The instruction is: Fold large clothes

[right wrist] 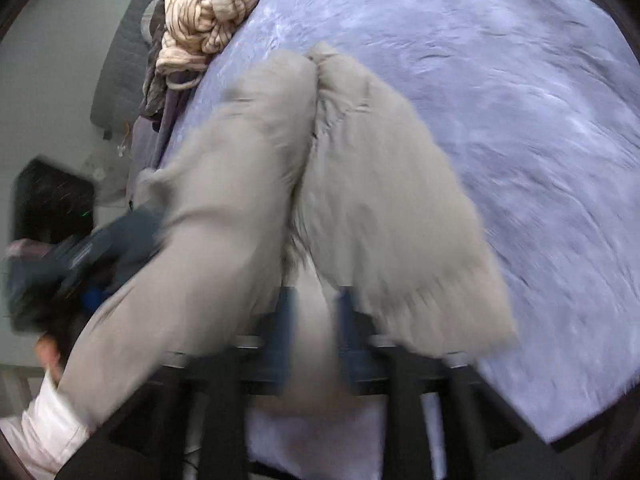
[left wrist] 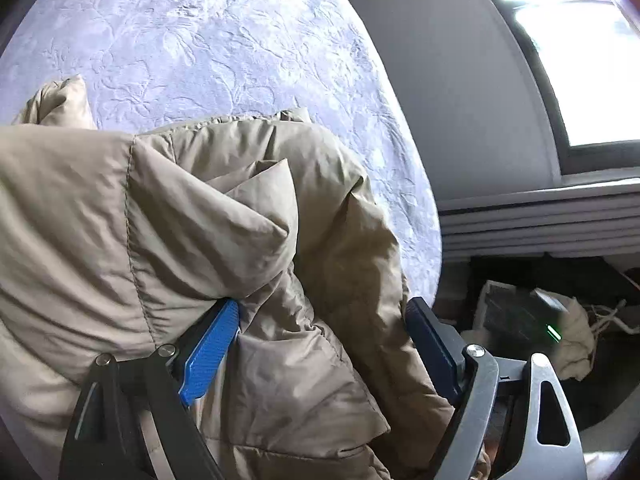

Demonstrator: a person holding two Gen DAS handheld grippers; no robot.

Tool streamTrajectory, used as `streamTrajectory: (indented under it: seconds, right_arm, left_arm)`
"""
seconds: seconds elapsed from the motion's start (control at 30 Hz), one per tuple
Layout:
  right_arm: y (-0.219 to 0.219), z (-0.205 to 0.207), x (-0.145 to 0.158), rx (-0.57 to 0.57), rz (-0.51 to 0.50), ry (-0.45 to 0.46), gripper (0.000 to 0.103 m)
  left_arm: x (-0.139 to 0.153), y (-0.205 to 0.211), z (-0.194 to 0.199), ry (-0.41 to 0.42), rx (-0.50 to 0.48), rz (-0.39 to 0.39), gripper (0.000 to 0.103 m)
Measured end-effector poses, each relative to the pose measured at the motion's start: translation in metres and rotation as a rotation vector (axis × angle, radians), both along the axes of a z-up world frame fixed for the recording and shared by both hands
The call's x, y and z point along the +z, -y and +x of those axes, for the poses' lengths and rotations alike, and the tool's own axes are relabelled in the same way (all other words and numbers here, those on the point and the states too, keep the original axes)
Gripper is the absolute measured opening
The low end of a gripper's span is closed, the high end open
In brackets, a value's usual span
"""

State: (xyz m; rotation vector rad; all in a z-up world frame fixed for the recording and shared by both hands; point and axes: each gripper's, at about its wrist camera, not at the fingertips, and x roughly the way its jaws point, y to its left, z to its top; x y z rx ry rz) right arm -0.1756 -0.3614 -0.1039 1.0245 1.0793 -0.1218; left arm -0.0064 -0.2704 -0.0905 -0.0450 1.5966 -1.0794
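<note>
Pale lavender bedspread (left wrist: 224,44), embossed with a leafy pattern, covers the bed on which a large beige puffer jacket (left wrist: 168,216) lies bunched near the closest edge, with a window and a grey wall beyond it on one side.

Seen from the left wrist, the left hand-held gripper (left wrist: 324,340) points steeply down into the jacket, its jaws standing wide: the bright blue pad (left wrist: 210,354) sits against a fold on one side, the dark pad (left wrist: 434,342) clear of the hem on the other, and a thick roll of padded cloth fills the gap without being pinched. The jacket rises directly ahead of and between these fingers, so this hand is right on the garment.

The right wrist view is heavily smeared by motion. It shows the right hand-held gripper (right wrist: 314,336) with its two dark fingers apart and beige cloth between and just past them; the jaws appear to be released rather than gripping, though the blur makes that a cautious reading. From here the jacket runs lengthwise away from the fingers, two padded lobes side by side with a seam valley between them, pointing toward a heap of striped cream clothing (right wrist: 212,16) at the far corner of the bed. The left device and a white sleeve (right wrist: 44,436) show at the lower left, beside the jacket's edge.

Both hands crowd the near end of the garment; any further fold would likely carry that end along the long axis toward the far end.
</note>
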Motion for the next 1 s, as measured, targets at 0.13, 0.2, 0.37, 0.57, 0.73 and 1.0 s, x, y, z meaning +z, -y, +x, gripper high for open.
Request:
streamTrajectory:
  seconds: [0.13, 0.2, 0.37, 0.57, 0.73, 1.0]
  right_arm:
    - [-0.026, -0.031, 0.033, 0.034, 0.034, 0.135, 0.078]
    - [-0.045, -0.025, 0.05, 0.104, 0.059, 0.195, 0.087]
    - [-0.08, 0.008, 0.045, 0.199, 0.018, 0.175, 0.087]
    - [-0.057, 0.025, 0.025, 0.046, -0.143, 0.006, 0.016]
    - [-0.066, -0.006, 0.045, 0.066, -0.297, -0.012, 0.013]
    - [-0.029, -0.056, 0.019, -0.023, -0.354, -0.126, 0.013]
  left_arm:
    - [0.002, 0.019, -0.042, 0.048, -0.006, 0.017, 0.085]
    - [0.01, 0.03, -0.048, 0.089, -0.022, 0.034, 0.085]
    - [0.037, -0.005, 0.001, 0.275, -0.02, -0.001, 0.085]
    - [0.069, -0.073, 0.033, 0.655, 0.192, 0.107, 0.085]
    - [0.01, -0.093, 0.062, 0.585, 0.286, 0.242, 0.085]
    - [-0.019, 0.002, 0.03, 0.657, 0.157, 0.232, 0.085]
